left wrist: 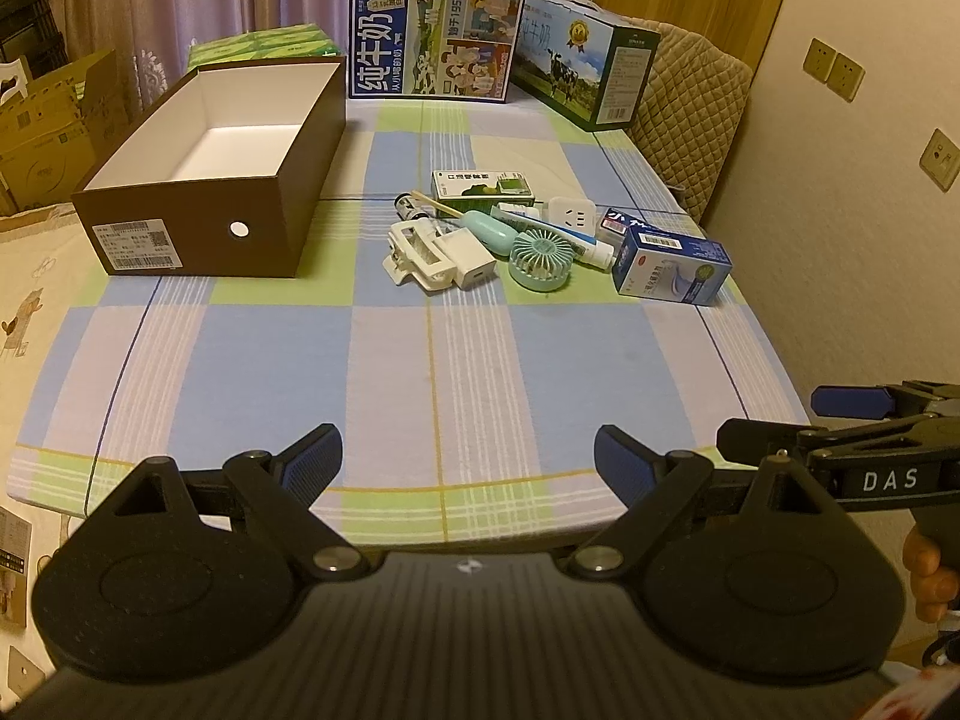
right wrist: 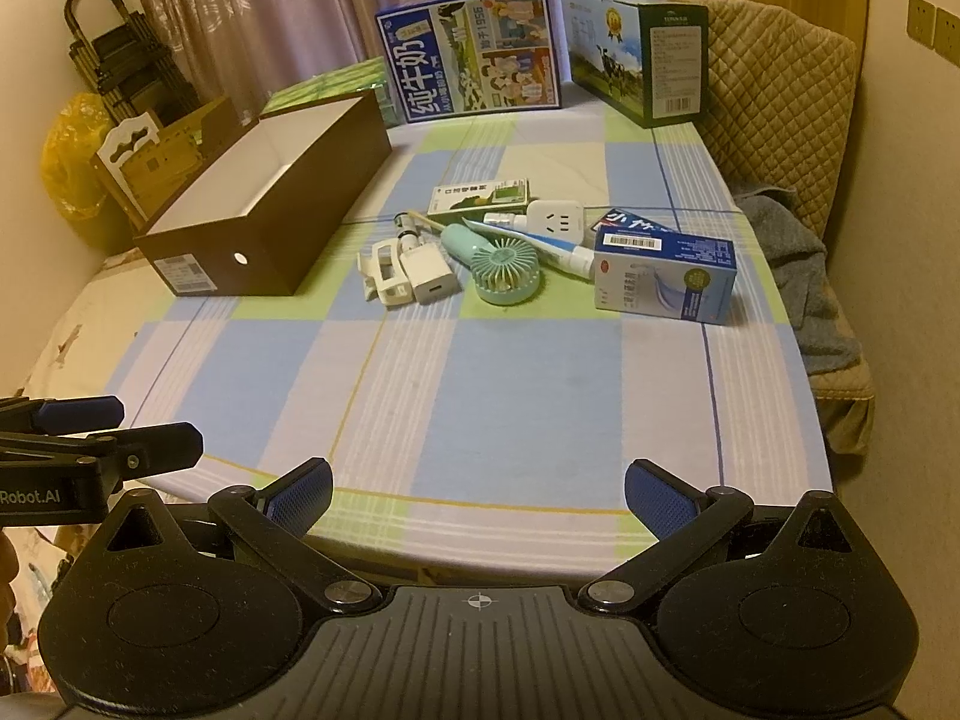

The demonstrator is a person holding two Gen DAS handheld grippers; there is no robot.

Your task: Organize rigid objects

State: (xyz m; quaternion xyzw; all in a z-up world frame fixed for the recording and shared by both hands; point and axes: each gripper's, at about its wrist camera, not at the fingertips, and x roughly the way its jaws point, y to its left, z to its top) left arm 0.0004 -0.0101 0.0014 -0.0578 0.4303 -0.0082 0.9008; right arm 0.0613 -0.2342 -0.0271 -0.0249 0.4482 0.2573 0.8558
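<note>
A pile of small items lies mid-table: a teal hand fan, a white charger, a white clip, a blue-white medicine box, a white plug adapter, a toothpaste tube and a green box. An open brown shoebox, empty, stands to their left. My left gripper and right gripper are both open and empty, over the table's near edge.
Two milk cartons stand at the table's far end with green packs beside them. A quilted chair with a grey cloth is at the right. Cardboard boxes are left of the table.
</note>
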